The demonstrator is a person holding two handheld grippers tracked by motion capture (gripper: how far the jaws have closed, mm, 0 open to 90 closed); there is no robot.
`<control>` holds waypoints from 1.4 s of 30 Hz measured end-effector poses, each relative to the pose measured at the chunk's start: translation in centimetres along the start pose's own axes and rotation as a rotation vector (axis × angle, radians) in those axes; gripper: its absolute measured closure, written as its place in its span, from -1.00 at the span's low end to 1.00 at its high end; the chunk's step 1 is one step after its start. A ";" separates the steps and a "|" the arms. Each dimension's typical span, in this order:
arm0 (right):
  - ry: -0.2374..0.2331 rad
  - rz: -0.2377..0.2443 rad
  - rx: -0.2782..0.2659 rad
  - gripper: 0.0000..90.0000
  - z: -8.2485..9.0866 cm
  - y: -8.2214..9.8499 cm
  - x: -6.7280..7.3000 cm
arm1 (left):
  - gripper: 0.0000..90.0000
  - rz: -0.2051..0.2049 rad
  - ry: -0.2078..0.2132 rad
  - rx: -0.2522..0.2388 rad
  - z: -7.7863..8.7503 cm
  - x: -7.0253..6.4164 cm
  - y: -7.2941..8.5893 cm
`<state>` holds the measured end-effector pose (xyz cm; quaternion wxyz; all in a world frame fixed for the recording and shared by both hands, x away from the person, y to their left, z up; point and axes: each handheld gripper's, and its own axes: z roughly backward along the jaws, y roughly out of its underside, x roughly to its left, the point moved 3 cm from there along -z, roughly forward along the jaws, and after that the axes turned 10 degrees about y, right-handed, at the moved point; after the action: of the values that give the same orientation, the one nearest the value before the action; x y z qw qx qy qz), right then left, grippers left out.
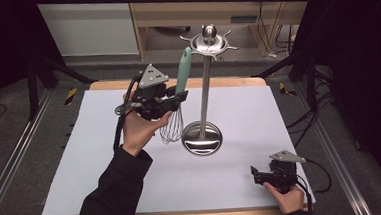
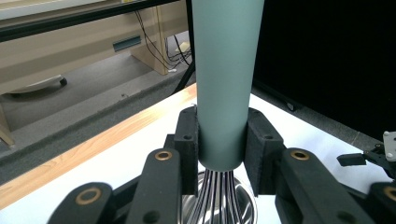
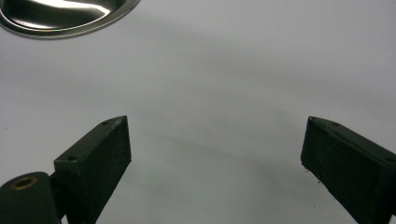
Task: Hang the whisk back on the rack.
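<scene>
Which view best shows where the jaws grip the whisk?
The left gripper view: the left gripper pads clamp the whisk at the bottom of its teal handle, just above the wires. The high view shows the whole whisk upright beside the stand, the grip itself small.

The whisk (image 1: 178, 100) has a plain teal handle and shiny silver wires that read as dark and light stripes in the left gripper view. The left gripper (image 2: 222, 140) is black, with brass-coloured rivets on its arms and a grey plate on top. The stand (image 1: 201, 94) to its right is mirror-bright steel. The worktop (image 1: 258, 103) is a flat pale lilac-white sheet with a light wood edge at the far side. The right gripper (image 3: 215, 149), near right, is black too. The sleeve (image 1: 109, 197) is black.
</scene>
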<state>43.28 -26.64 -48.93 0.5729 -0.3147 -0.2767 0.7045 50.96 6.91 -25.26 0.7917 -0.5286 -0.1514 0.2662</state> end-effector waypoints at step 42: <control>-0.007 -0.010 0.010 -0.80 -0.1 0.1 0.2 | 0.45 -0.032 -0.022 -0.069 -4.1 0.6 0.5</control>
<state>43.28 -26.49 -49.08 0.5769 -0.3079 -0.2765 0.7042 53.46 4.27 -27.37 0.7755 -0.5500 -0.1777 0.2541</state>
